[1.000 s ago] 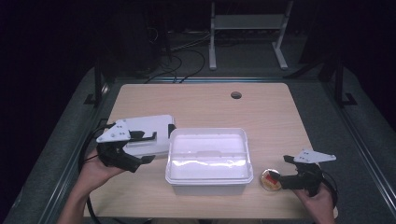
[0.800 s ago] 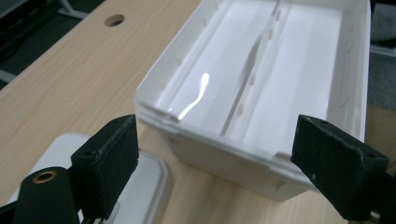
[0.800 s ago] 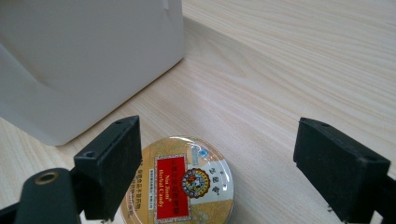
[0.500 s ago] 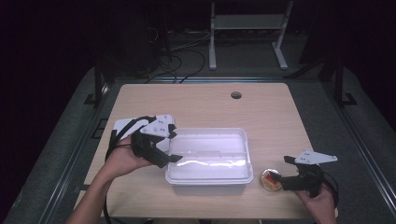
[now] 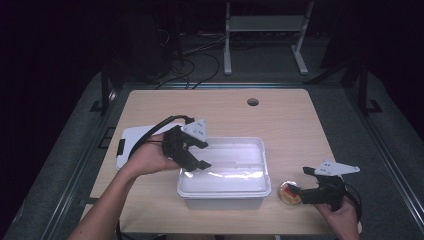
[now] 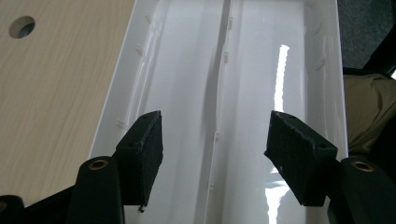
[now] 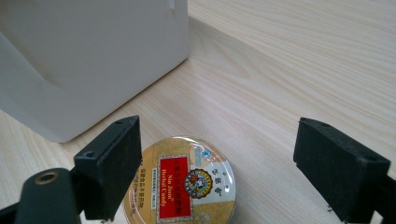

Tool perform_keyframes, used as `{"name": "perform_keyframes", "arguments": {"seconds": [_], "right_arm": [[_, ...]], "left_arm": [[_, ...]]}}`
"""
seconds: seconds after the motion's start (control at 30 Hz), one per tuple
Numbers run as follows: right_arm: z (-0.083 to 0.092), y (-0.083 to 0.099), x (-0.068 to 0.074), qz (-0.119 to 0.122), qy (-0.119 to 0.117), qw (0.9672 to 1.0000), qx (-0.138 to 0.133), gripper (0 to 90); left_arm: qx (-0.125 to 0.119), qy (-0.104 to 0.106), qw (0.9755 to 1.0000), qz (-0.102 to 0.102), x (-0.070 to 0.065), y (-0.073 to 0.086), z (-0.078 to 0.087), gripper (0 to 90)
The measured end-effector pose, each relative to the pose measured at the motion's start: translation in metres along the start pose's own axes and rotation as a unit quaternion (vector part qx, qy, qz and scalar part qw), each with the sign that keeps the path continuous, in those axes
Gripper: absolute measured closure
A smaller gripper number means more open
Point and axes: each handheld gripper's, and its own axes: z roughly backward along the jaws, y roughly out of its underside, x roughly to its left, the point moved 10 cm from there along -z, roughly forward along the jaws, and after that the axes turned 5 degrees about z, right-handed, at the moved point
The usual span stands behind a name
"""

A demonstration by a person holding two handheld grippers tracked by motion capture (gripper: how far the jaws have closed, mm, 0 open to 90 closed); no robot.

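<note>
Two tongs, both released: left tongs (image 5: pixel 197 156), just been narrowing, hover inside the empty white bin (image 5: pixel 260 165); right tongs (image 7: pixel 215 172) straddle the candy tin (image 7: pixel 182 179), probably for pickup.

A pale wooden table (image 5: pixel 300 130) with a round hole (image 5: pixel 252 102) near its far edge is standing on a dark grey floor (image 5: pixel 390 150), while black cables (image 5: pixel 192 55) are lying beyond it beside the legs of a white metal stand (image 5: pixel 262 30).
</note>
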Motion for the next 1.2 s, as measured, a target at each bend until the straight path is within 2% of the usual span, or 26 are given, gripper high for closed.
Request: {"name": "perform_keyframes", "arguments": {"seconds": [0.03,0.1,0.13,0.2,0.37,0.47,0.5,0.67,0.7,0.73,0.77,0.97,1.0,1.2], "right_arm": [[0.000,0.000,0.000,0.000,0.000,1.0000,0.001,14.8],[0.001,0.000,0.001,0.002,0.001,1.0000,-0.001,14.7],[0.001,-0.001,0.001,0.003,0.001,1.0000,-0.003,14.8],[0.001,-0.001,0.000,0.002,0.000,1.0000,-0.003,14.7],[0.000,-0.001,0.001,0.005,-0.001,1.0000,-0.002,14.8],[0.002,-0.001,0.001,0.004,-0.001,1.0000,-0.004,14.9],[0.001,-0.002,0.001,0.003,-0.001,1.0000,-0.005,14.9],[0.001,-0.002,0.002,0.005,-0.002,1.0000,-0.003,14.9],[0.001,-0.002,0.002,0.005,-0.002,1.0000,-0.003,14.9],[0.002,-0.002,0.001,0.006,-0.001,1.0000,-0.004,14.9],[0.002,-0.002,0.001,0.006,-0.001,1.0000,-0.005,14.9],[0.002,-0.003,0.001,0.007,-0.002,1.0000,-0.005,15.0],[0.002,-0.003,0.002,0.007,-0.001,1.0000,-0.005,15.0],[0.002,-0.003,0.003,0.009,-0.002,0.9999,-0.005,15.0]], "left_arm": [[0.007,0.014,0.9999,0.000,-0.002,-0.004,-0.005,37.8],[0.015,0.019,0.9997,0.000,-0.003,-0.005,-0.008,38.7],[0.028,0.027,0.9992,-0.003,-0.004,-0.008,-0.014,38.9],[0.045,0.029,0.9985,-0.007,-0.003,-0.010,-0.019,40.5],[0.070,0.033,0.9969,-0.012,-0.002,-0.013,-0.030,44.7],[0.069,0.037,0.9969,-0.010,-0.004,-0.016,-0.033,45.4],[0.082,0.032,0.9961,-0.011,-0.002,-0.016,-0.036,46.9],[0.098,0.034,0.9945,-0.017,-0.001,-0.019,-0.043,51.4],[0.098,0.034,0.9945,-0.017,-0.001,-0.019,-0.043,52.8],[0.099,0.032,0.9942,-0.029,-0.003,-0.021,-0.045,54.4],[0.101,0.033,0.9938,-0.031,-0.004,-0.022,-0.046,55.4],[0.110,0.038,0.9928,-0.030,-0.004,-0.023,-0.053,63.9],[0.118,0.039,0.9916,-0.035,-0.004,-0.022,-0.055,64.8],[0.131,0.046,0.9897,-0.034,-0.002,-0.020,-0.062,75.5]]}}
